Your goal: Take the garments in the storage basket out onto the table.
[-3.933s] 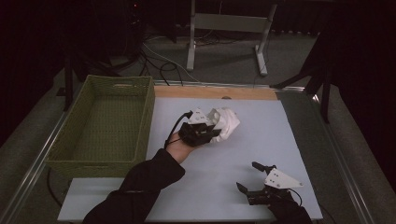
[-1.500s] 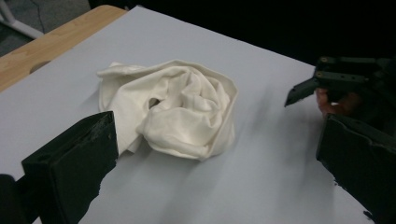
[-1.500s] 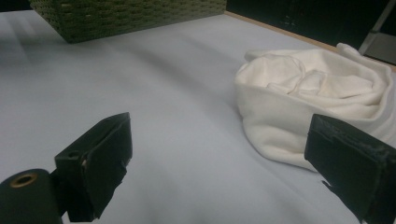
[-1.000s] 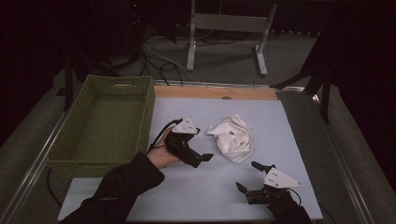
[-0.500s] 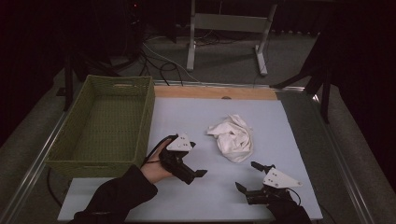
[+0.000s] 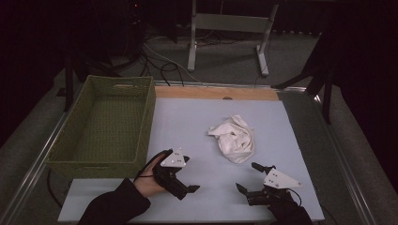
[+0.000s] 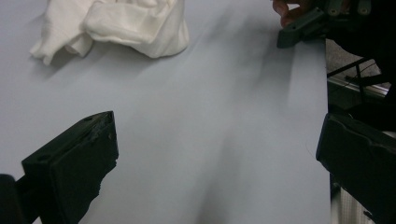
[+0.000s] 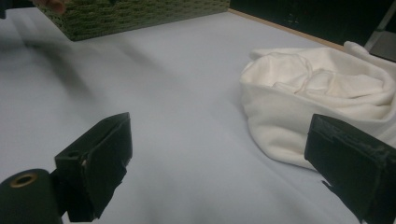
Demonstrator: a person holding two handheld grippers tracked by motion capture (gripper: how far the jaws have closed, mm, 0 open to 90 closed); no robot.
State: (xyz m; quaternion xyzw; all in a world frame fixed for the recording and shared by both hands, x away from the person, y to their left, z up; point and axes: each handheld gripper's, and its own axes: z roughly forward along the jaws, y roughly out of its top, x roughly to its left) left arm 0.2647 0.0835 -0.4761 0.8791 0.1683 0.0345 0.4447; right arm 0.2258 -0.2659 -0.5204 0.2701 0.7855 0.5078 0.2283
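One crumpled white cloth, one green wicker basket, two grippers, left and right, both wide open, empty.

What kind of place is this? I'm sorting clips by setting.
Probably a lab or studio set up for recording, not a home: a table with a pale mat amid black curtains, loose cables on the floor, and a metal stand behind.
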